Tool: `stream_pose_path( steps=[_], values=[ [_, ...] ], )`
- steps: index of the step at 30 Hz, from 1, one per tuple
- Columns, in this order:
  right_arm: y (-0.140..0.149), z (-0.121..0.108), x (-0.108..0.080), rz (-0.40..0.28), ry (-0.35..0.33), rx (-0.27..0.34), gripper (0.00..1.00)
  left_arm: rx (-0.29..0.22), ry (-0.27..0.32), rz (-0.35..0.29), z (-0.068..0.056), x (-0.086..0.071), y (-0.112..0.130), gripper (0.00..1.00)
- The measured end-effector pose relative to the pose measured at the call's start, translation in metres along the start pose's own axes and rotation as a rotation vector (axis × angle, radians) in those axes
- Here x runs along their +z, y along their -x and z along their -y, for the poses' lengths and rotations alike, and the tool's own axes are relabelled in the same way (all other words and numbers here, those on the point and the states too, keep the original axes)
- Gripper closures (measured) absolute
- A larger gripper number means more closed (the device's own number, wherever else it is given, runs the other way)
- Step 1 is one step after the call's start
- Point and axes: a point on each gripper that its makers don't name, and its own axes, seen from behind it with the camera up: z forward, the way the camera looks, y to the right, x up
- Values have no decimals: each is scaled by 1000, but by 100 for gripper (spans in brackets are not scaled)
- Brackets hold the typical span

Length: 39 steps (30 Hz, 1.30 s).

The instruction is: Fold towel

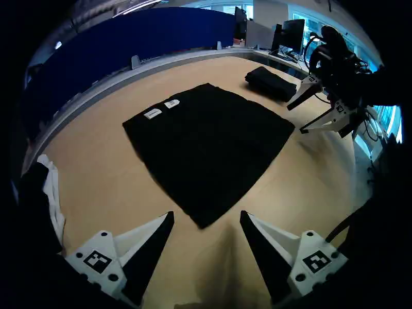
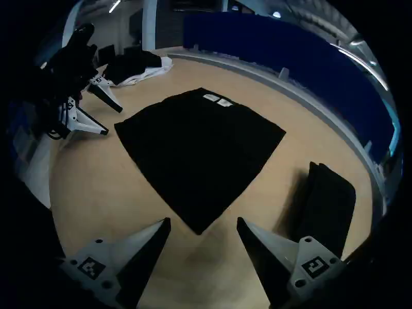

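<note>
A black towel [image 1: 211, 144] lies spread flat on the wooden table, with two white labels [image 1: 162, 108] at its far edge. In the left gripper view my left gripper [image 1: 206, 229] stands open just short of the towel's near corner, nothing between its fingers. The right gripper [image 1: 304, 119] hangs open beyond the towel's right corner. In the right gripper view the towel [image 2: 198, 149] points a corner at my open right gripper [image 2: 203, 232], and the left gripper [image 2: 110, 121] hovers open at the towel's far left corner.
A folded black towel [image 1: 270, 82] sits at the far right of the table; in the right gripper view it [image 2: 327, 206] lies close on the right. A heap of black and white cloth [image 2: 136, 67] lies at the table's end. A blue partition [image 1: 134, 36] and monitors [image 1: 288, 33] border the desk.
</note>
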Motion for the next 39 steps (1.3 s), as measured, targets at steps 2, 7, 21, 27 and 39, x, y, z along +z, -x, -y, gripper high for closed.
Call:
stream_pose_path(
  steps=[2,7,21,27,39],
  values=[
    [3,0,3,4,-2,6,1,-11,6,7,-1,2,2,5],
    [9,0,8,17,-4,23,5,-24,24,21,-5,7,9,5],
    [12,6,13,25,-30,65,33,-37,-11,27,0,9,12,22],
    [12,2,12,29,-19,88,55,-35,-23,43,6,8,14,35],
    [12,0,12,36,-15,121,75,-28,-42,62,8,8,14,63]
  ],
)
